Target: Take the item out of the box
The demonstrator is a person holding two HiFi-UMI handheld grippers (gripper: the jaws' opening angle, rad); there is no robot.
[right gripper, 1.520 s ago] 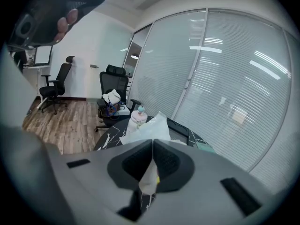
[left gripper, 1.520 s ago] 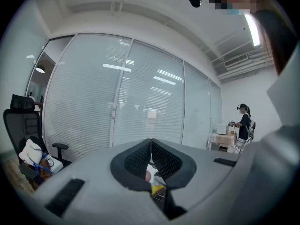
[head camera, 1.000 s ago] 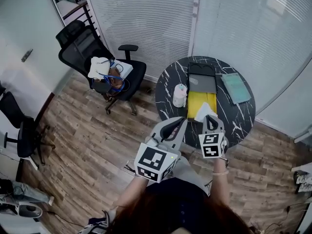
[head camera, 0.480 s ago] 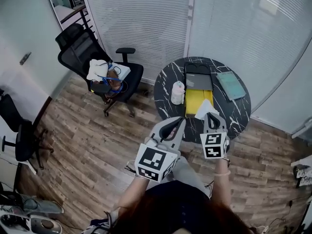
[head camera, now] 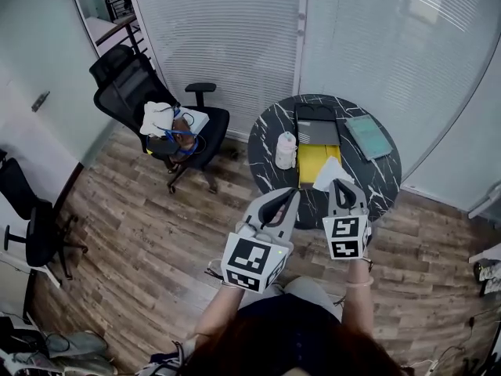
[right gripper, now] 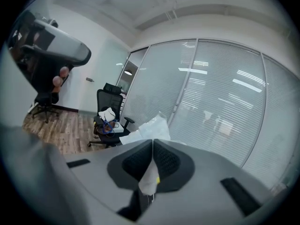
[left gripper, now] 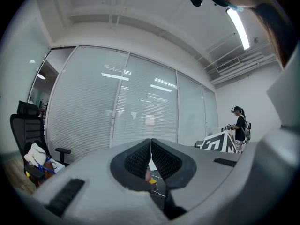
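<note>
Little has changed since a second ago: the head view has shifted slightly, both tools are held in much the same place before the person, and the right tool stays clamped on the white item.

Wood-plank floor (head camera: pixel 141 225) lies under and to the left of both tools. Blind-covered glass walls (head camera: pixel 235 37) stand beyond them.

Round black marbled counter (head camera: pixel 381 180) stands directly ahead of both tools. Black office chair (head camera: pixel 149 92) stands well to the left of the left tool, with a white cloth (head camera: pixel 156 117) and other small things on its seat.

On the counter, a dark grey tray (head camera: pixel 317 130) lies farthest ahead of the right tool. The yellow box (head camera: pixel 313 159) lies just nearer, touching the tray. A teal pad (head camera: pixel 369 137) lies ahead and right of the right tool. A white roll (head camera: pixel 286 151) stands just left of the box, ahead of the left tool.

Left tool (head camera: pixel 291 196) is raised short of the counter edge. Its jaws are pressed together with nothing between them (left gripper: pixel 150 142).

Right tool (head camera: pixel 338 183) is beside it, apart from it. Its jaws are closed (right gripper: pixel 153 142) on the white item (head camera: pixel 329 171), a thin crumpled sheet or bag that stands up past the tips (right gripper: pixel 150 125). From the head view the item overlaps the near right corner of the box. Whether it touches the box cannot be told.
</note>
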